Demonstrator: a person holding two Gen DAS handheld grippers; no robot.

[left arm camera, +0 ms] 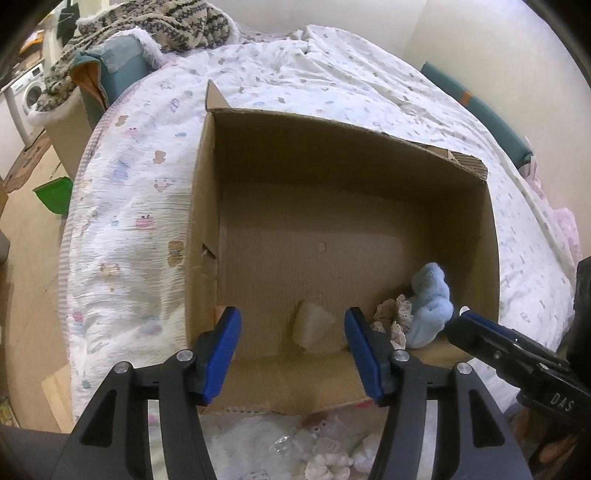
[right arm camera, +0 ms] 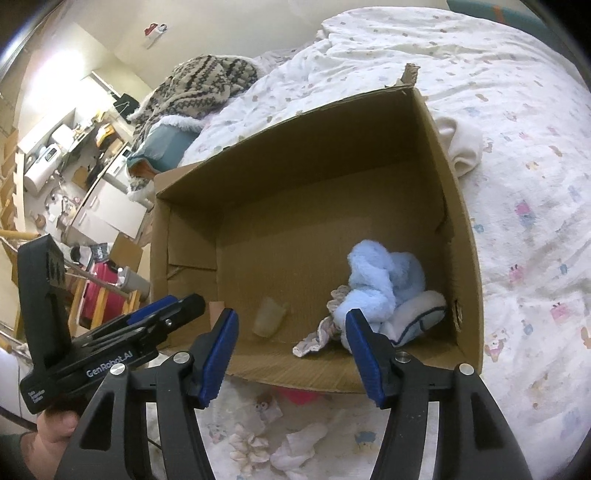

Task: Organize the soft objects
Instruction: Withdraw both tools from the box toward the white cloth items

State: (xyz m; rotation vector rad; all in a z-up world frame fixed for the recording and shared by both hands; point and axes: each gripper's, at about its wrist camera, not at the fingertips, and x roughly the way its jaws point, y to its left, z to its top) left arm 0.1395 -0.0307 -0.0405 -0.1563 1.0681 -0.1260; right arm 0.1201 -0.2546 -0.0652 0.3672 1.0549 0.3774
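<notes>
An open cardboard box [left arm camera: 369,147] [right arm camera: 295,122] sits on the bed. Inside, at its near right corner, lie a light blue fluffy cloth [left arm camera: 430,302] [right arm camera: 380,277], a lacy scrunchie [left arm camera: 393,314] [right arm camera: 325,328] and a white padded piece with dark trim [right arm camera: 421,314]. A pale translucent piece [left arm camera: 314,325] [right arm camera: 269,317] lies on the box floor. My left gripper [left arm camera: 291,354] is open and empty over the box's near edge; it also shows in the right wrist view [right arm camera: 173,306]. My right gripper [right arm camera: 291,354] is open and empty; it shows at the right in the left wrist view [left arm camera: 465,317].
Small white soft pieces [left arm camera: 328,461] [right arm camera: 251,446] lie on the bedspread [left arm camera: 129,221] in front of the box. A cream cloth [right arm camera: 461,144] lies beside the box's right wall. A patterned knit blanket [left arm camera: 155,26] [right arm camera: 199,85] is piled at the bed's far left.
</notes>
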